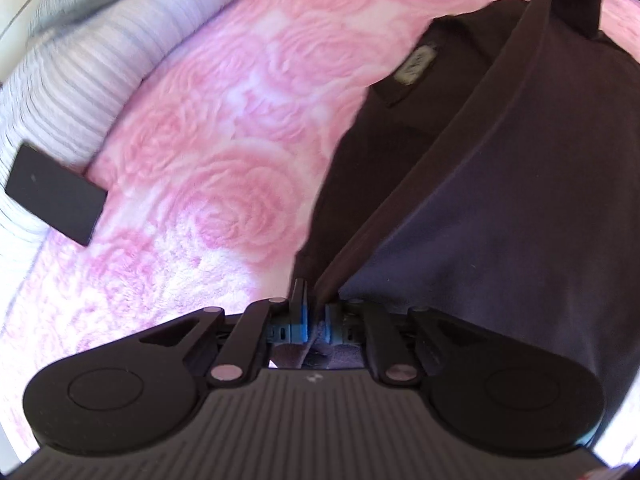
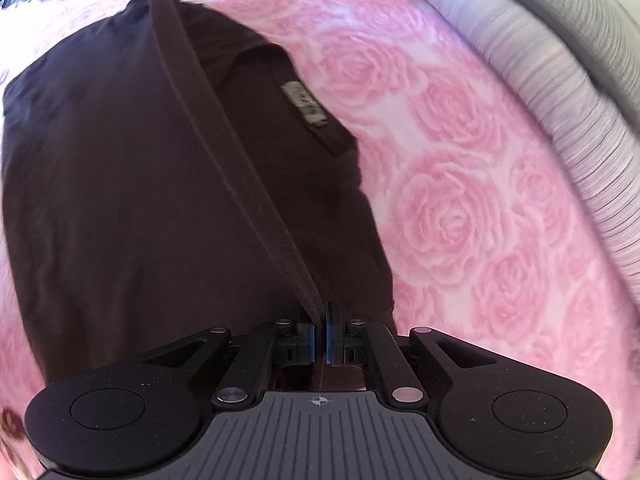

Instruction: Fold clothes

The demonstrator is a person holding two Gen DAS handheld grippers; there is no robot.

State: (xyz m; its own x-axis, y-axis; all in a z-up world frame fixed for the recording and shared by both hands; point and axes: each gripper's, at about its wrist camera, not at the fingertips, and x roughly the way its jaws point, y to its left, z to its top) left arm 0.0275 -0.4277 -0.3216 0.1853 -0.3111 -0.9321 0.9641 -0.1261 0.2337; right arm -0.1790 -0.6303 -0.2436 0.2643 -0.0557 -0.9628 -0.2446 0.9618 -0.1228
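Spanning both grippers, the dark shirt (image 2: 120, 160) hangs over the pink blanket (image 2: 460, 208). Left gripper (image 1: 316, 312) and right gripper (image 2: 322, 334) are each clamped on its taut hem. Judged soft, light, droopy; hem corners suit gripping.

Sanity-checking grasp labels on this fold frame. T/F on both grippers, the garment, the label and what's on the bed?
1. The left gripper is shut on the dark garment. True.
2. The right gripper is open. False: it is shut on the garment's edge.
3. The garment's label is visible. True.
4. The blanket is plain blue. False: pink with a rose pattern.
5. A black rectangular object lies beside the striped bedding. True.
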